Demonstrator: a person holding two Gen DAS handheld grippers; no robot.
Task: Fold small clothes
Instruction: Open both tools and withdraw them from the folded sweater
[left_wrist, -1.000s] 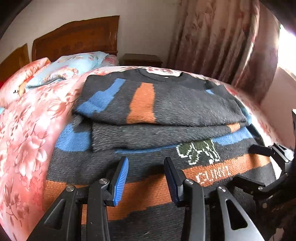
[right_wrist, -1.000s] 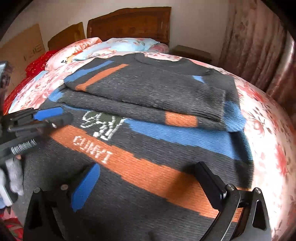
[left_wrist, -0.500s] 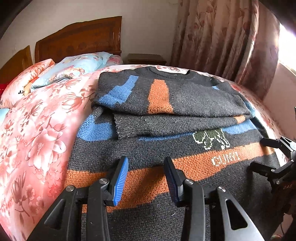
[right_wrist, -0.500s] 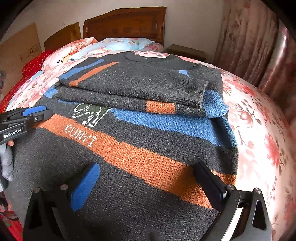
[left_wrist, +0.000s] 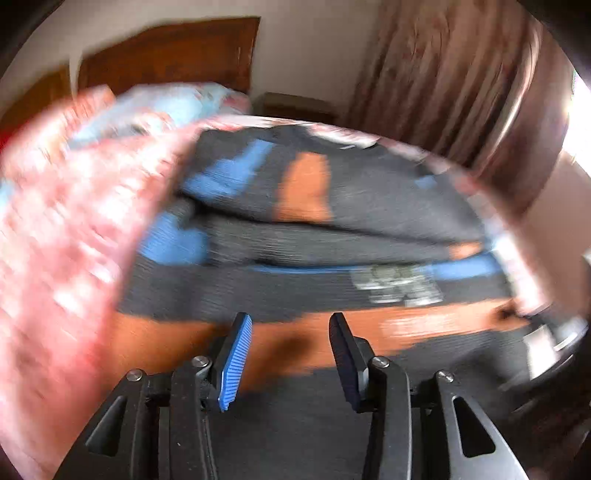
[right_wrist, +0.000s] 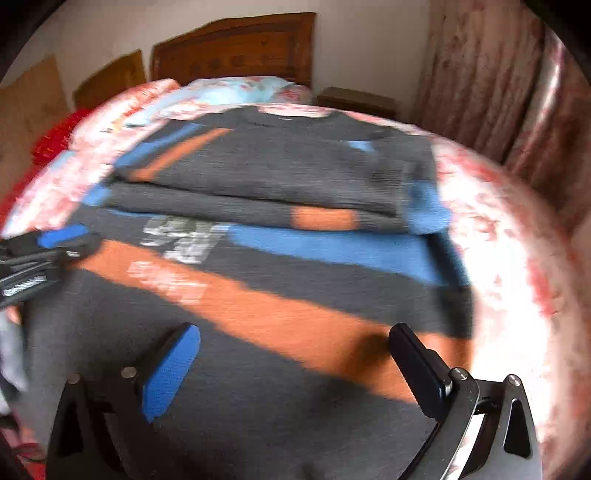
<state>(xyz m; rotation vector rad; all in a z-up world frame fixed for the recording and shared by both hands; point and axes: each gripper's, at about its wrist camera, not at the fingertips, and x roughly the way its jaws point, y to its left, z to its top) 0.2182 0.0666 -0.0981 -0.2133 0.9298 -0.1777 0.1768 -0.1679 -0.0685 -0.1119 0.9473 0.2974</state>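
One dark grey sweater (right_wrist: 280, 177) with orange and blue stripes lies half-folded on the bed (right_wrist: 517, 258); left tongs (left_wrist: 290, 325) opening, right tongs (right_wrist: 295, 339) wide, both empty

Nothing can be read here, since both views are smeared by motion. The sweater (right_wrist: 258, 280) carries a line of white lettering (right_wrist: 166, 282) on its orange stripe (right_wrist: 295, 325), below a white and green knitted figure (right_wrist: 181, 240), but the letters are too blurred to make out. The left wrist view shows the same lettering (left_wrist: 413, 326) as a pale smudge.
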